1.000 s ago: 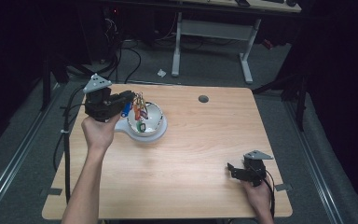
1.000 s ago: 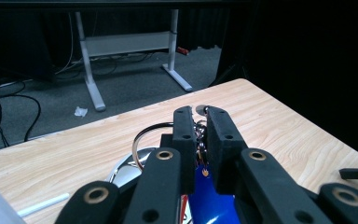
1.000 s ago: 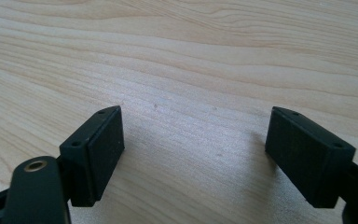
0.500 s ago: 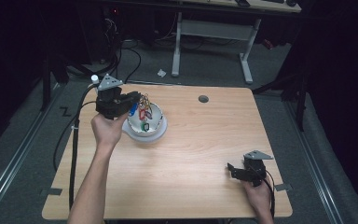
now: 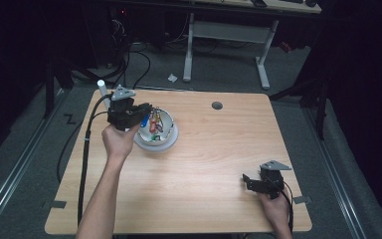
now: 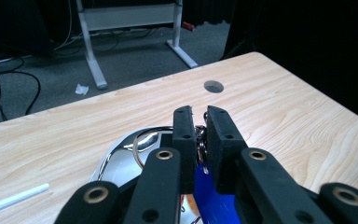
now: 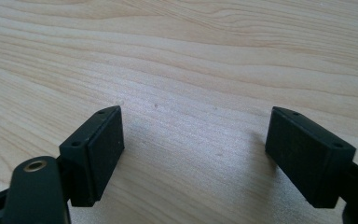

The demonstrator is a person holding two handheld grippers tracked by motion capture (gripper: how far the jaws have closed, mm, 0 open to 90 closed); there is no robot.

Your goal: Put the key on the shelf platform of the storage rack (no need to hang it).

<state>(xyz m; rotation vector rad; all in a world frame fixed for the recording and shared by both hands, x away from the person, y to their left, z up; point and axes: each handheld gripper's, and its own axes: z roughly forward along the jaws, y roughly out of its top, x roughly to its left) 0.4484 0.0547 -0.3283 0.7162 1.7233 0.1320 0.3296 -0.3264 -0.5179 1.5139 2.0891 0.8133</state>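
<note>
A shiny metal bowl [image 5: 166,142] sits on the left part of the wooden table [image 5: 214,149], with several small colourful items [image 5: 154,124] inside. My left gripper [image 5: 145,109] hovers over the bowl's left rim. Its jaws are nearly together on a metal ring with a blue item [image 6: 210,192] hanging under them, above the bowl [image 6: 121,158]. The left gripper [image 6: 200,114] points toward the table's far right. My right gripper [image 5: 247,180] rests open at the front right, and my right gripper [image 7: 193,116] has bare wood between its fingers.
A pale tube [image 5: 101,88] lies near the table's far left corner, also seen as the tube [image 6: 14,198] beside the bowl. A round cable hole [image 5: 217,105] sits at the far middle. A desk frame [image 5: 229,35] and cables stand on the floor beyond.
My left gripper has shifted right, from beside the bowl to over its left rim. The right gripper has stayed still.
</note>
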